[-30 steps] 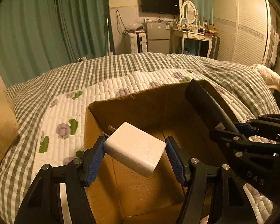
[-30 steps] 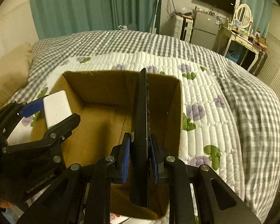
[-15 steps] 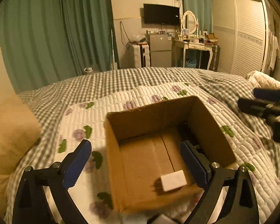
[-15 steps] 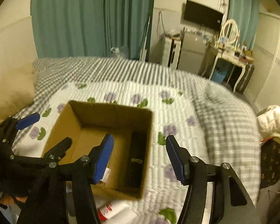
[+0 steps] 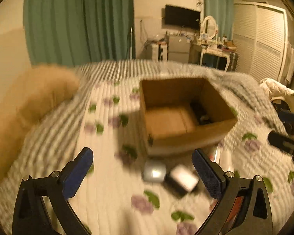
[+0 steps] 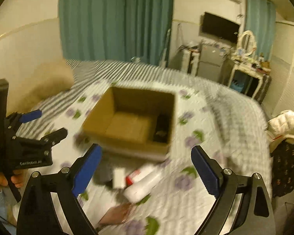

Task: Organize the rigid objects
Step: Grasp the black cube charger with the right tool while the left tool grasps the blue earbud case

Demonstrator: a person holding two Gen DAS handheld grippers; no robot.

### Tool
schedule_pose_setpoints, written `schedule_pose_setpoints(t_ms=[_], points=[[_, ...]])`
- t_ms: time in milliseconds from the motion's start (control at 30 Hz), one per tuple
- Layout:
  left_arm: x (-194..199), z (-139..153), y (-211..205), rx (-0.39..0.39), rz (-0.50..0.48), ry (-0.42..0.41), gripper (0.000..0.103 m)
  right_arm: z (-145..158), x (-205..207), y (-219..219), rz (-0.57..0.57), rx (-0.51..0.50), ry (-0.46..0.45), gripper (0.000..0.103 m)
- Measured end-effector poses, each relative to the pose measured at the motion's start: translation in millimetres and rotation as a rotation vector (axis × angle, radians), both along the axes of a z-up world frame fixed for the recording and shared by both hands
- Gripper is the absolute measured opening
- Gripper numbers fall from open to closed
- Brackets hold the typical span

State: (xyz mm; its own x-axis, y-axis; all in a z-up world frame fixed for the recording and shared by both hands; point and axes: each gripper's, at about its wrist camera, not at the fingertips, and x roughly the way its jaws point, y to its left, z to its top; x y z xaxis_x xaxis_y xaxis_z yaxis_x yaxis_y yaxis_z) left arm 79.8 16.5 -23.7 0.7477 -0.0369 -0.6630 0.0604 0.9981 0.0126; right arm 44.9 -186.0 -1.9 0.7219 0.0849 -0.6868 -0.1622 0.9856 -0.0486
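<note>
An open cardboard box (image 5: 186,115) sits on the quilted bed; it also shows in the right wrist view (image 6: 135,117). A dark remote (image 6: 162,127) lies inside along its right wall. My left gripper (image 5: 143,174) is open and empty, pulled back in front of the box. My right gripper (image 6: 145,166) is open and empty too. On the quilt before the box lie a grey rounded object (image 5: 153,173), a black-and-white block (image 5: 183,180), and a white-and-red tube (image 6: 145,180). The view is motion-blurred.
A tan pillow (image 5: 35,98) lies at the left. A white garment (image 6: 284,123) is at the bed's right edge. Green curtains, a TV and a dressing table stand beyond the bed. The left gripper also shows at the left of the right wrist view (image 6: 43,125).
Both grippers have opened and let go: the white charger and the black remote went into the box. Both grippers then pulled back and away from the box.
</note>
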Motion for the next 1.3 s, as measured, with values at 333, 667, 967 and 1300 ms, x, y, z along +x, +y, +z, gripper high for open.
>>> schedule_pose_setpoints(t_ms=[333,667,967,1300], points=[[-10.7,-50.7,41.1,0.061,0.075,0.076,0.103,-109.3,46.3,61.1,0.139,-0.084,0.283,0.088],[0.2,-49.5,42.5,0.08,0.081,0.079,0.103,-152.3,93.1,95.4,0.232,-0.138,0.332,0.07],[13.1,-49.7,34.5,0.091,0.076,0.106,0.103,-168.3,103.2,93.5,0.251,-0.102,0.376,0.045],[35.7,-58.2,-3.9,0.129,0.029,0.156,0.103,-56.7,57.0,32.2,0.129,0.022,0.099,0.041]])
